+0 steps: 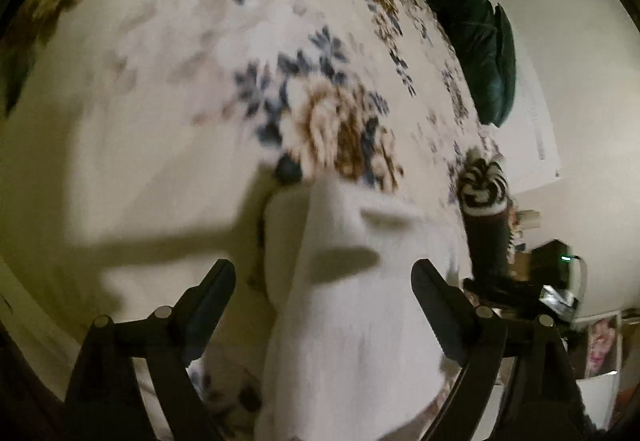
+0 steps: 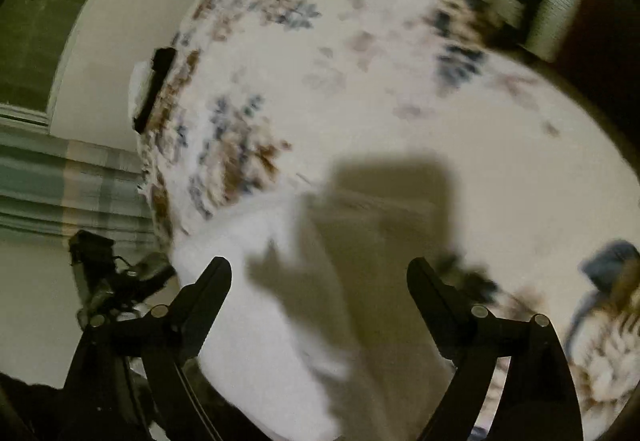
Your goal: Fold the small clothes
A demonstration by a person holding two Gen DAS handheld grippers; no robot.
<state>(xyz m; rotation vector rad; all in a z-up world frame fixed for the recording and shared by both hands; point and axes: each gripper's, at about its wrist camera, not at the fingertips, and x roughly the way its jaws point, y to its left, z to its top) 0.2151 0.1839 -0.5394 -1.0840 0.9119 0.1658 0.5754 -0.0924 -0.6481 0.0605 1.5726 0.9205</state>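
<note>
A white garment (image 1: 344, 305) lies on the floral bedspread (image 1: 168, 73), folded into a long strip that runs toward the lower edge of the left wrist view. My left gripper (image 1: 324, 277) is open above it, one finger on each side, gripping nothing. In the right wrist view the same white garment (image 2: 256, 321) lies below my right gripper (image 2: 320, 277), which is open and empty. Gripper shadows fall across the cloth. Both views are blurred by motion.
A dark green cushion (image 1: 476, 41) lies at the bed's far right edge. The other gripper and a zebra-patterned sleeve (image 1: 484, 193) show at right in the left wrist view. A black object (image 2: 154, 85) lies at the bed's left edge. Window and striped curtain (image 2: 60, 177) at left.
</note>
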